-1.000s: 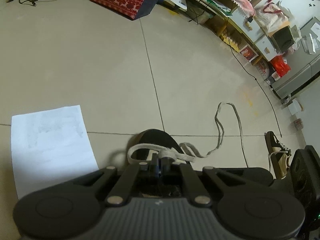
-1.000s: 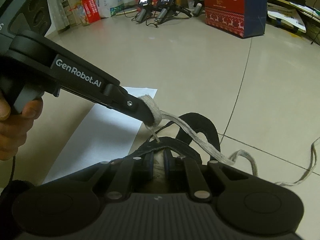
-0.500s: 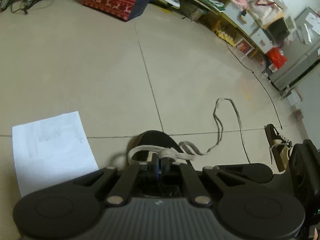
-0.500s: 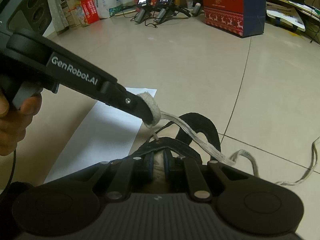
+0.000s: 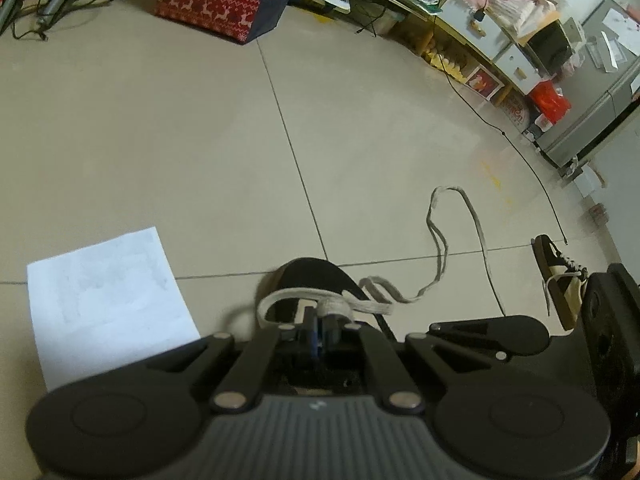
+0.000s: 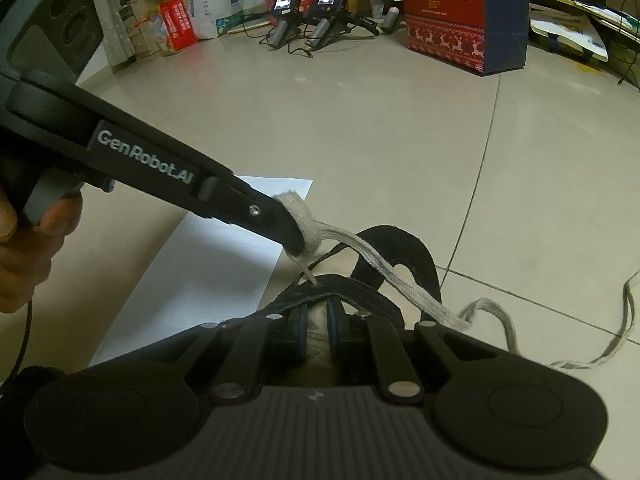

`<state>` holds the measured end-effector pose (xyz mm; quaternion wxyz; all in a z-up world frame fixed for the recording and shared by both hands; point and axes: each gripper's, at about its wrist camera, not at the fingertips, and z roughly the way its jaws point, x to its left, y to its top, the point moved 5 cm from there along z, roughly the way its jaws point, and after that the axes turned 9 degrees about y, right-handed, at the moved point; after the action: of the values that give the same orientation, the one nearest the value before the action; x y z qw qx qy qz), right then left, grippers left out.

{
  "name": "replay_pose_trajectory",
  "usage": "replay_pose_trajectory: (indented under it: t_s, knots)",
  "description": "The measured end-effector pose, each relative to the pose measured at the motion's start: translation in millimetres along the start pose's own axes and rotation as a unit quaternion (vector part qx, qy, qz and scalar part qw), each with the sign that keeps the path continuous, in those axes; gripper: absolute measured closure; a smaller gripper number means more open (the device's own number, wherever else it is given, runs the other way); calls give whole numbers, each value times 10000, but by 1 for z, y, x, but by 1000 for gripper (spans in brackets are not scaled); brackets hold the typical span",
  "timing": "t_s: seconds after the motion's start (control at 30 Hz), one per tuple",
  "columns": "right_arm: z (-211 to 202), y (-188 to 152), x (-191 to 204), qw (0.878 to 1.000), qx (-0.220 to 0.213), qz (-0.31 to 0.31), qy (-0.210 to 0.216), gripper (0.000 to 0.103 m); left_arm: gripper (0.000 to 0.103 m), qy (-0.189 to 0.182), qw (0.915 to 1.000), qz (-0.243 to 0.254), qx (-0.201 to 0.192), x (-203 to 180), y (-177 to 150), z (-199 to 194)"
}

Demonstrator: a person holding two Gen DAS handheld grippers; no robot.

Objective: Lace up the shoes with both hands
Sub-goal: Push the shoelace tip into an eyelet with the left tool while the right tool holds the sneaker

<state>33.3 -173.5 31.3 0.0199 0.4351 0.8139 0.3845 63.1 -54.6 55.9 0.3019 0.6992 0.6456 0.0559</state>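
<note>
Grey lace is wound round the tip of the left gripper, whose jaws are pinched tight on it. The right gripper holds the black shoe flap between narrow jaws. White paper lies just beside the shoe; a red bag stands far off.

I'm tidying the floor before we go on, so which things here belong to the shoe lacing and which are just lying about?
In use: black shoe; shoelace, shut in left gripper; right gripper.
Lying about: white paper; Christmas bag; second shoe.
</note>
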Motion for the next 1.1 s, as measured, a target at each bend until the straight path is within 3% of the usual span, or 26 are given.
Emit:
replay_pose_trajectory:
  t_s: [0.47, 1.1]
  knots:
    - [-2, 3, -4, 10000, -4, 10, 31, 91, 101, -173, 9998, -37, 36, -6, 2, -1]
    - [-2, 2, -3, 9999, 39, -40, 90, 91, 101, -107, 9998, 103, 108, -6, 1, 9]
